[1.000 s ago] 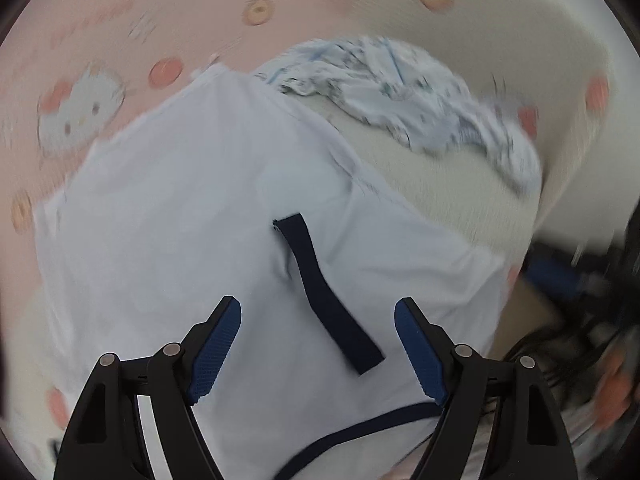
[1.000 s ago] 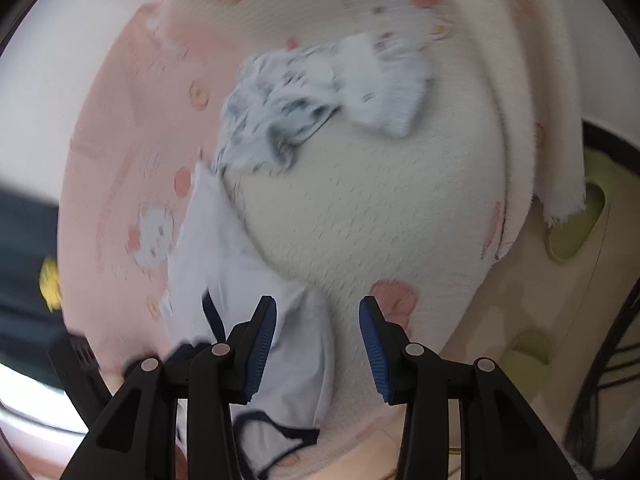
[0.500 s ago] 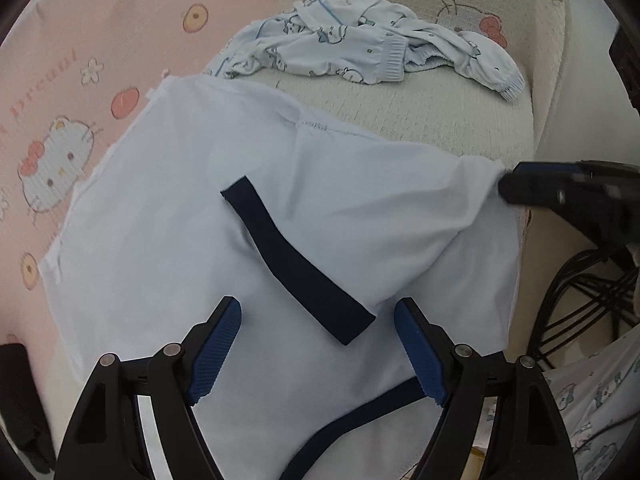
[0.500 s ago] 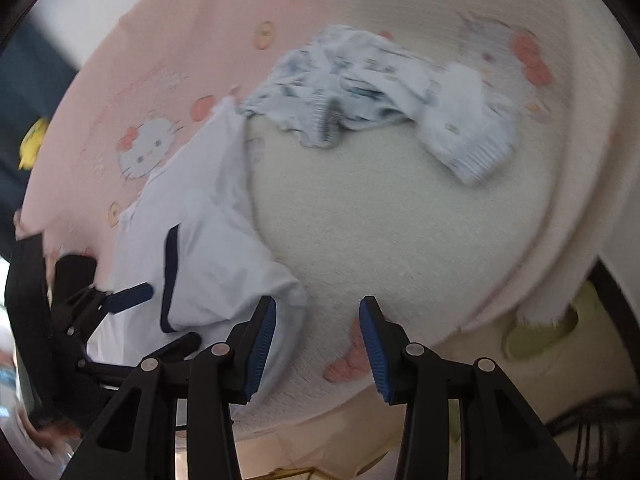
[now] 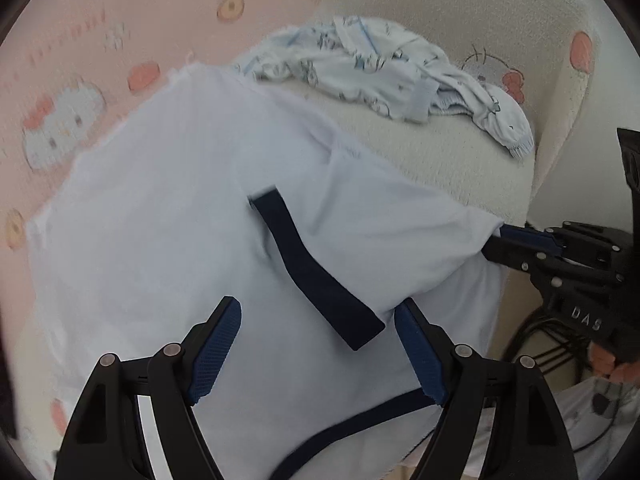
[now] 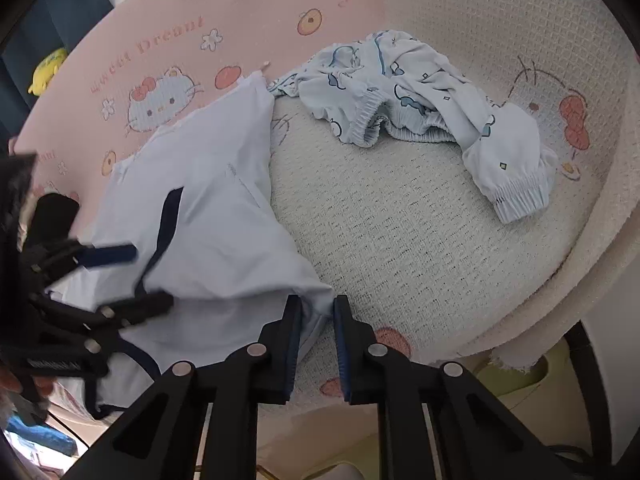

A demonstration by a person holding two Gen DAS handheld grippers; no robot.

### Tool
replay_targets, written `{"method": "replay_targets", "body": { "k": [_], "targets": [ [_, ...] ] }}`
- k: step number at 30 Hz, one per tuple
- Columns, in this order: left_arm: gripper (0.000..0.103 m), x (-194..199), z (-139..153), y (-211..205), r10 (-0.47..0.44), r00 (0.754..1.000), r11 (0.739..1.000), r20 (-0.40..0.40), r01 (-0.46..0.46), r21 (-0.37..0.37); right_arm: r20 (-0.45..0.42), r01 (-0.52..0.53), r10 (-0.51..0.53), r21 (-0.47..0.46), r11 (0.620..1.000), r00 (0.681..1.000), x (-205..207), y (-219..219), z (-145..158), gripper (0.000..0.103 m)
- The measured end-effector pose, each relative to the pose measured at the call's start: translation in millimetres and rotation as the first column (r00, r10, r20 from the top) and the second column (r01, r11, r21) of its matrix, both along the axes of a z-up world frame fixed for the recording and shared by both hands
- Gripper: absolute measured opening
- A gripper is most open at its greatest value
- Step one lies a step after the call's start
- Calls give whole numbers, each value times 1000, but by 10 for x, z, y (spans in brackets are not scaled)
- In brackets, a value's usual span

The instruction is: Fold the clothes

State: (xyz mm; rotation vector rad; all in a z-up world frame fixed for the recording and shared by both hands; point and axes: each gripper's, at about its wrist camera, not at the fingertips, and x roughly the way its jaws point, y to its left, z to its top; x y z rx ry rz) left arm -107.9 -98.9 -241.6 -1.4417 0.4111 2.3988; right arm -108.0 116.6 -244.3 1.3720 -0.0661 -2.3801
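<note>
So the right gripper (image 6: 316, 316) has its blue-padded jaws closing in on a corner of the pale lavender shirt with navy trim (image 6: 208, 216), and that bit of fabric is bunched right between the pads. The left gripper (image 5: 316, 354) hangs over the same shirt with its jaws spread wide and nothing between them; a navy-edged sleeve band (image 5: 312, 268) lies just ahead of it. The shirt is laid out on a pink and cream cartoon-cat blanket (image 6: 400, 240), half on the pink side and half on the cream waffle-knit part. Further back on the cream part, well apart from the shirt's pinched corner, sits a crumpled pair of light blue printed pyjama trousers with elastic cuffs (image 6: 420, 108). A small yellow plush toy (image 6: 48, 70) peeks in beyond the blanket's far edge.
</note>
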Motion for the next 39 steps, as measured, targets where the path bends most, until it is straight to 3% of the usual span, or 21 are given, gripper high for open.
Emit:
{"method": "replay_targets", "body": {
  "k": [3,6,10,14,16,17,18,21,24,35,39],
  "targets": [
    [78,183,52,180,-112,989,987,-97,99,-123,-16,-15,16,59,998,1000,75,-36,26,14],
    [78,339,-45,399,-248,956,945,-154,204,-255,-10,-7,7,46,999,1000,61,-50,18,14],
    [78,319,-168,567,-335,932,913,-137,285,-291,10,26,-26,-4,1000,1000,24,1,-39,14],
    [78,282,-250,683,-356,923,896,-144,293,-335,24,44,-43,-35,998,999,44,102,-91,14],
    [50,185,-271,666,-349,929,904,-127,297,-307,24,44,-43,-37,998,999,62,121,-103,14],
    [23,144,-250,625,-345,932,916,-112,307,-260,25,44,-43,-35,998,999,58,119,-118,14],
    [20,123,-253,586,-330,939,922,-96,299,-246,25,43,-42,-31,999,999,58,119,-135,14],
    [16,100,-255,489,-317,944,932,-87,293,-214,34,53,-52,-34,998,998,-13,29,-149,14],
    [15,127,-283,456,-328,941,916,-88,294,-272,61,88,-85,-61,994,995,-79,-15,-176,14],
    [16,206,-303,477,-320,942,909,-97,277,-311,142,140,-122,-117,983,982,-100,63,-230,11],
    [16,271,-222,428,-283,948,925,-145,230,-304,151,142,-123,-120,983,981,-89,74,-227,11]
  ]
}}
